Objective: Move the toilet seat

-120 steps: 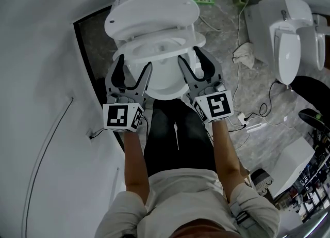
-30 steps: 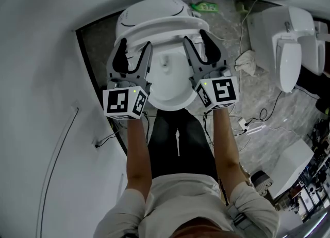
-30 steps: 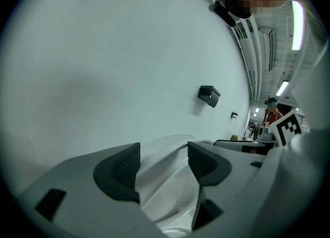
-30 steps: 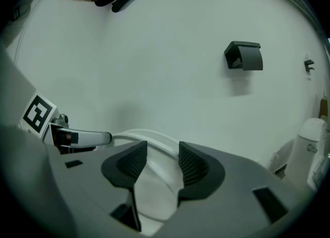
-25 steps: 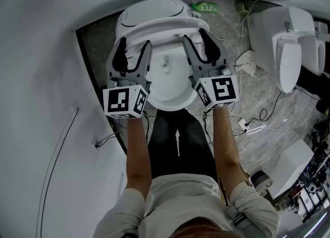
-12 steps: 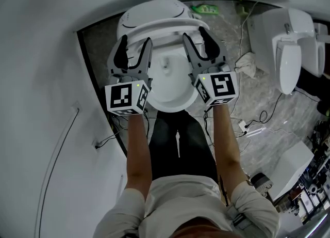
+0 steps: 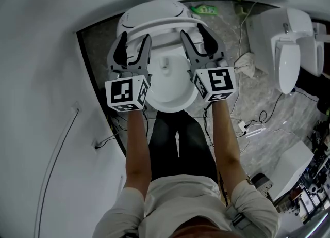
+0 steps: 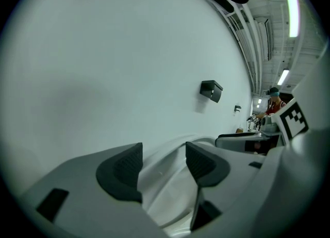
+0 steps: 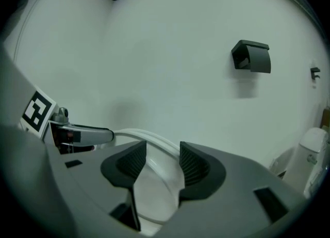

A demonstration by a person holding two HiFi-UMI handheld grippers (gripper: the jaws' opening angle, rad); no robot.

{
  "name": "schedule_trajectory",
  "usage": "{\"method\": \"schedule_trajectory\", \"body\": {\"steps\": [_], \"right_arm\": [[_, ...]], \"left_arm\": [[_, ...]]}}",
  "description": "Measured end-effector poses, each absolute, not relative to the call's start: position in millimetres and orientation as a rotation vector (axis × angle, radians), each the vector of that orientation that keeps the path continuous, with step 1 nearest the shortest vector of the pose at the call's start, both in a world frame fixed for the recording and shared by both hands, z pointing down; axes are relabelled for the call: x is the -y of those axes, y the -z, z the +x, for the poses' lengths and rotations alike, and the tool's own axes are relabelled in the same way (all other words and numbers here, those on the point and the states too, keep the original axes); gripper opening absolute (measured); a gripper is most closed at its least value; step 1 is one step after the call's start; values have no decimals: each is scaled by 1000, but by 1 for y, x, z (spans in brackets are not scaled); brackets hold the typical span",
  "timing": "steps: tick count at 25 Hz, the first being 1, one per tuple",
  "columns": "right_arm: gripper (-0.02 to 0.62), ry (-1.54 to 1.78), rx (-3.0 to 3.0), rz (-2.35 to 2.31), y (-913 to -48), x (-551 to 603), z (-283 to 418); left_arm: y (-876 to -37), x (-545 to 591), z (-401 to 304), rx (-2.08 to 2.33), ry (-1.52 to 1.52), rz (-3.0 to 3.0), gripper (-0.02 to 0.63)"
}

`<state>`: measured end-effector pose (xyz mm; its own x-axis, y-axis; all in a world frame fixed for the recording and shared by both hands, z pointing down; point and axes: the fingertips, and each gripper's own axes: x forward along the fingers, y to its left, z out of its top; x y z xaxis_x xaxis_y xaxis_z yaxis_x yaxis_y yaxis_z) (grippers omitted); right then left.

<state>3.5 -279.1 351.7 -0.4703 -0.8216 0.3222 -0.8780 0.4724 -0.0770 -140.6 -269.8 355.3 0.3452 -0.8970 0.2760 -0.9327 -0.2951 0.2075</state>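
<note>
Since the earliest look nearly five seconds back, the toilet seat (image 7: 166, 27) has swung from half-raised to standing almost upright against the lid (image 7: 152, 10), and both grippers have followed it up and away from the person; across the last second neither hand has shifted.

On the left gripper (image 7: 135, 41), the jaws stand apart and have just been closing. The seat's white side band runs up between the dark ribbed pads (image 8: 124, 167), which flank it without visibly squeezing, so this one reads as loose around the seat rather than clenched on it. The right gripper (image 7: 192, 33) has its jaws set narrower, and here the seat's opposite side band fills the gap between the pads (image 9: 133, 162), its curved edge meeting the far pad: it grasps the seat.

So the seat sits directly between each pair of jaws, spanning from one gripper to the other, with the lid just behind it. Below and between the two grippers lies the open white bowl (image 7: 172, 84). Ahead of the right gripper a black holder (image 9: 251, 56) hangs on the white wall. Well off to the right gripper's outer side stands another toilet (image 7: 289, 46), with cables (image 7: 247, 123) trailing over the grey stone floor (image 7: 258, 102).
</note>
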Motion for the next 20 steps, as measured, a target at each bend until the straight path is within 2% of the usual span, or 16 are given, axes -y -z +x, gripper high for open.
{"method": "schedule_trajectory", "body": {"steps": [14, 18, 20], "right_arm": [[215, -332, 2532, 1393, -338, 255, -17], [195, -313, 2551, 1382, -328, 245, -21], [173, -289, 2558, 1381, -320, 242, -19]], "left_arm": [[-335, 254, -140, 1612, -164, 2351, 246], [-329, 244, -139, 1600, -176, 2378, 204], [-323, 240, -137, 1603, -169, 2391, 157]]}}
